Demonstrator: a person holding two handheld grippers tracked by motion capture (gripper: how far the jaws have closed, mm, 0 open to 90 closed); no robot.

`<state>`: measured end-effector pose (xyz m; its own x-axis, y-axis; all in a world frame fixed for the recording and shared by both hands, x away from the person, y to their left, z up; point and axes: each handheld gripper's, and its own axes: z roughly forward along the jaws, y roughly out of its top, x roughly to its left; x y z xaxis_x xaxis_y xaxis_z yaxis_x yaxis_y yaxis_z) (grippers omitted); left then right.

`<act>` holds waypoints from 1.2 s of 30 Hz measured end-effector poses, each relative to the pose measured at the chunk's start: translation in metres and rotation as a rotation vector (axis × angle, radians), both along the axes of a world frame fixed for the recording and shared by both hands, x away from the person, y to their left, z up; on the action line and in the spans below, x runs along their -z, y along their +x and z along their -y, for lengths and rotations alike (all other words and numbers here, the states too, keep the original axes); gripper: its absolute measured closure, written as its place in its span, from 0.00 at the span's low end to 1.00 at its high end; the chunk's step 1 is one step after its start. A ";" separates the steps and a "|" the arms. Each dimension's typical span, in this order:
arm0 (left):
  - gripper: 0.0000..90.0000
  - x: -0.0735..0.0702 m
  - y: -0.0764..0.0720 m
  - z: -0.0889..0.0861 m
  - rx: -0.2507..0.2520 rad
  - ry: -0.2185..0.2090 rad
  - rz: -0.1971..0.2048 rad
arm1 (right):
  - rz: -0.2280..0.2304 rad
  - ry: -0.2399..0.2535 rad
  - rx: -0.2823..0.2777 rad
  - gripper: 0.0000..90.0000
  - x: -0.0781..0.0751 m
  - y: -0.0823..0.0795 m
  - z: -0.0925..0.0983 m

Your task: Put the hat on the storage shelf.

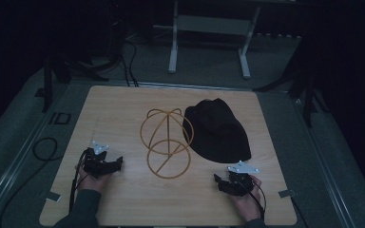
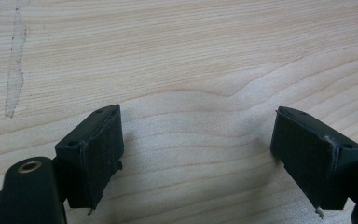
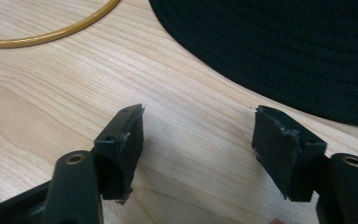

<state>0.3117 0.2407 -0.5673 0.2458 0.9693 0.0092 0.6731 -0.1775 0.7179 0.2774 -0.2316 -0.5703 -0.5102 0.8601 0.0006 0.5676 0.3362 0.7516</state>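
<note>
High view: my left gripper [image 1: 105, 164] and right gripper [image 1: 229, 183] gape, holding nothing. Next I'd approach low to pinch the hat [image 1: 217, 130] brim, clear of the stand [image 1: 165, 142]

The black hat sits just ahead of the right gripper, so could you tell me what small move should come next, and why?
Probably ease the right gripper forward to the brim of the black hat. Its jaws stand open with only bare table between them, and the brim lies just beyond the tips. The left gripper is also open, beside the wire hat stand.
</note>
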 end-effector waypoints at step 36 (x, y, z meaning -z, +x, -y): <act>0.19 0.000 0.000 0.000 0.002 -0.001 0.001 | -0.140 -0.164 -0.134 0.62 -0.022 0.016 -0.014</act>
